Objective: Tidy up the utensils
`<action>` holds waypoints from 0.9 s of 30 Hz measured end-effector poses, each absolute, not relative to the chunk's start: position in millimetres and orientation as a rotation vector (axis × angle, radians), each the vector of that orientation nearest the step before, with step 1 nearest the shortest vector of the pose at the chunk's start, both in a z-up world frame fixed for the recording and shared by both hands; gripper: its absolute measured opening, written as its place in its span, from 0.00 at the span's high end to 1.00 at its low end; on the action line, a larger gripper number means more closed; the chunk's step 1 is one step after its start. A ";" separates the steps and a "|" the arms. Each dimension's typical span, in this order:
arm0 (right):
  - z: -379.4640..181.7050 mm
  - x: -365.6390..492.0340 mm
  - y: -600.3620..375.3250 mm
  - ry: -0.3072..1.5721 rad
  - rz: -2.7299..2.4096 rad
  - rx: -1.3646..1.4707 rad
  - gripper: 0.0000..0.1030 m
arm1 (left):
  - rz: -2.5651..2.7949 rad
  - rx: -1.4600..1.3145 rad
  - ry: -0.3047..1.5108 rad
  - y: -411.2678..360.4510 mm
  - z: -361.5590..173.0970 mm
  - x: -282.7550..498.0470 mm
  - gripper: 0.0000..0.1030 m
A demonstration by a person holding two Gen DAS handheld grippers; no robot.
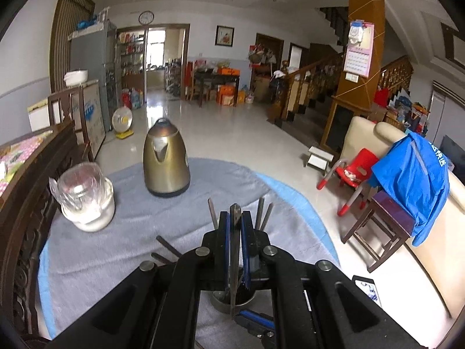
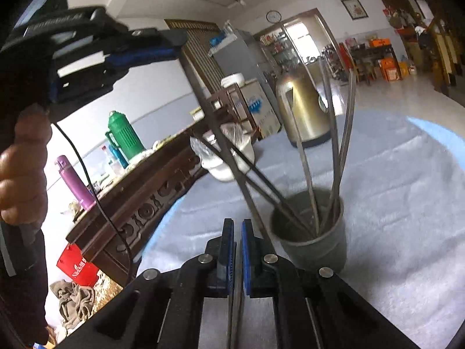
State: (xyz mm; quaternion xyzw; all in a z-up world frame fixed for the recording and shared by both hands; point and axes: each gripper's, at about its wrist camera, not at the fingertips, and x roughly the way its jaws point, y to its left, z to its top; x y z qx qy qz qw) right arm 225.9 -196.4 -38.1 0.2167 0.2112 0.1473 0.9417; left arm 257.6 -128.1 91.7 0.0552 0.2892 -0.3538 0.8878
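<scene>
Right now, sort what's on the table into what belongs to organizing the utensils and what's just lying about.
Belongs to the job:
- metal cup holding utensil handles
- flat metal utensil clamped in the left tool
- right tool, shut, beside the cup

Just lying about:
- gold kettle
- white jar with plastic wrap
- grey cloth covering the table

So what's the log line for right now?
left fingers: shut on metal utensil over cup | right fingers: shut, beside cup | cup: upright on grey cloth, utensils inside
</scene>
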 end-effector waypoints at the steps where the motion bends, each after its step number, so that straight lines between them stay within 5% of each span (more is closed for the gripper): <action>1: -34.5 224.8 -199.1 0.420 0.304 0.454 0.93 | -0.738 0.111 0.594 -127.6 95.4 255.7 0.93; 21: 48.8 246.2 -215.9 0.279 0.283 0.417 0.93 | -0.744 0.132 0.418 -140.7 167.0 248.8 0.92; 27: 32.7 255.0 -217.1 0.319 0.268 0.424 0.93 | -0.755 0.102 0.446 -145.3 136.3 256.2 0.92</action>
